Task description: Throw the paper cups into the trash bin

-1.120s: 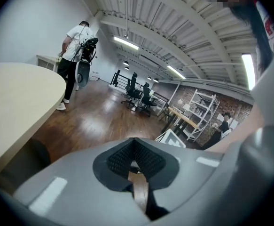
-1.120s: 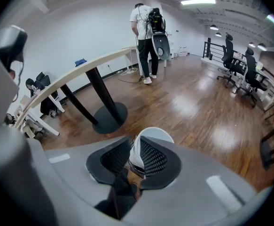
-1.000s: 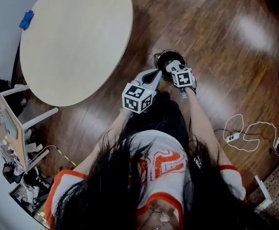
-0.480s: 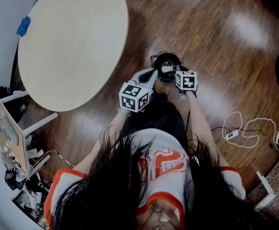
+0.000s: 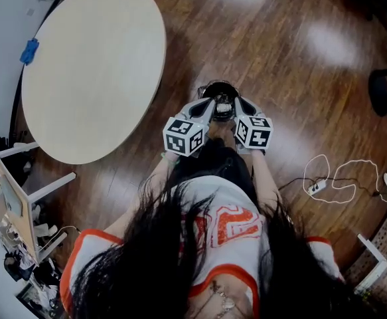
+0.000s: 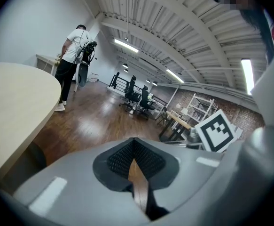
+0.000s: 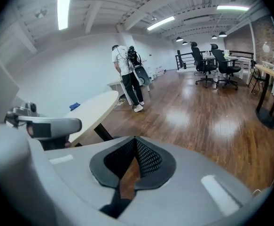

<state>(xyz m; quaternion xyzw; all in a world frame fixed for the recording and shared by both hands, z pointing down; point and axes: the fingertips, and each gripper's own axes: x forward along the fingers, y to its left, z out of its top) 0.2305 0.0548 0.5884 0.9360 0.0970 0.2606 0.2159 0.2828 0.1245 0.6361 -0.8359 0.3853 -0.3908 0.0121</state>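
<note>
A small black trash bin (image 5: pixel 214 89) stands on the wood floor just ahead of the person. A pale shape inside it (image 5: pixel 223 101) looks like a paper cup. My left gripper (image 5: pixel 211 104) sits at the bin's near left rim and my right gripper (image 5: pixel 239 103) at its near right rim. In the left gripper view the jaws (image 6: pixel 134 142) are shut with nothing between them. The right gripper view shows its jaws (image 7: pixel 136 142) shut and empty too. No cup is in view on the table.
A round beige table (image 5: pixel 93 65) fills the upper left, with a blue object (image 5: pixel 29 50) at its far edge. A white cable (image 5: pixel 339 181) lies on the floor at right. A dark stool (image 5: pixel 386 88) stands far right. A person (image 7: pixel 127 74) stands across the room.
The right gripper was over the bin with something white at its tips; it has drawn back to the bin's near rim and shut. The left gripper stayed beside the bin.
</note>
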